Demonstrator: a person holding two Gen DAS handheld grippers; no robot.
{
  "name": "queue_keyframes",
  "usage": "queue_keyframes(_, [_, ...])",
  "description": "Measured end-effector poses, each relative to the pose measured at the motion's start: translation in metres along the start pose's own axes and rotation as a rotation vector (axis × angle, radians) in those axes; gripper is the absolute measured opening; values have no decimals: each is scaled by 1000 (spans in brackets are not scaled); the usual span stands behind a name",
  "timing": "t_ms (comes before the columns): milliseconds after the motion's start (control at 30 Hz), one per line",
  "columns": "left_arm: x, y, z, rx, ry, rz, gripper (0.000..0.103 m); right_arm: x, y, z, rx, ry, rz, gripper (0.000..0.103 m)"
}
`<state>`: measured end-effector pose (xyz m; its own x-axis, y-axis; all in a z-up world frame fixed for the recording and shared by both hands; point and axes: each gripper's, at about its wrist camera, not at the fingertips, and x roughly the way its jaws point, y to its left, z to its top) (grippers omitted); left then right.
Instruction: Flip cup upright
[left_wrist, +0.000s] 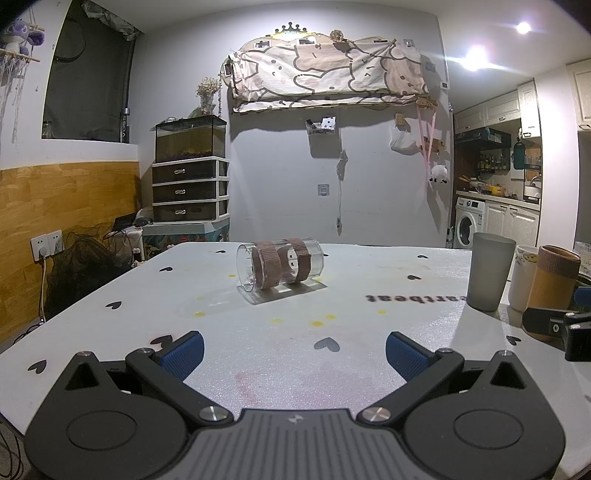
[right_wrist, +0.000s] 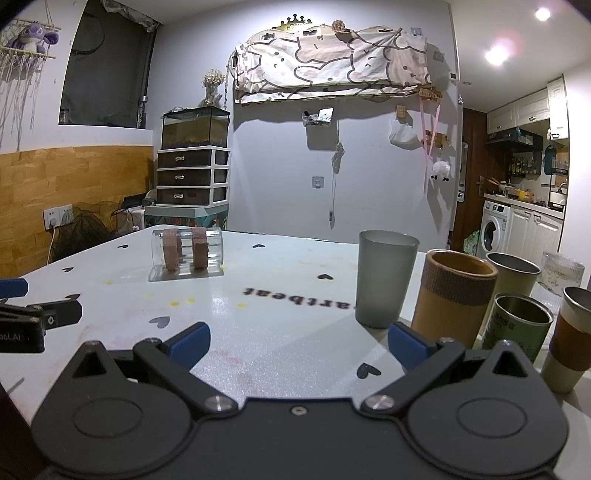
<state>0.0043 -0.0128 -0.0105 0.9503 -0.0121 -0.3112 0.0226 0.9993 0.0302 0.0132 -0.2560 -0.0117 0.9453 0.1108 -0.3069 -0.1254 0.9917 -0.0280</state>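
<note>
A clear cup with two brown bands lies on its side in the middle of the white table, its mouth facing left. It also shows in the right wrist view, far left. My left gripper is open and empty, well short of the cup. My right gripper is open and empty, to the right of the left one, its fingertip close to a grey cup.
Several upright cups stand at the table's right: the grey one, a white one, a brown-sleeved one, a green tin and metal ones. The right gripper's tip shows at right, the left gripper's at left.
</note>
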Motion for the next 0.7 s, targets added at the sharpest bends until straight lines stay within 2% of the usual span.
queue_keyframes(400, [2, 8, 5, 7, -36, -42, 103, -12, -5, 2, 13, -9, -6, 103])
queue_keyframes(567, [13, 26, 28, 73, -70, -81, 103, -17, -8, 2, 27, -19, 1, 103])
queue_keyframes(700, [37, 32, 53, 143, -84, -97, 103, -18, -9, 0, 41, -23, 4, 103])
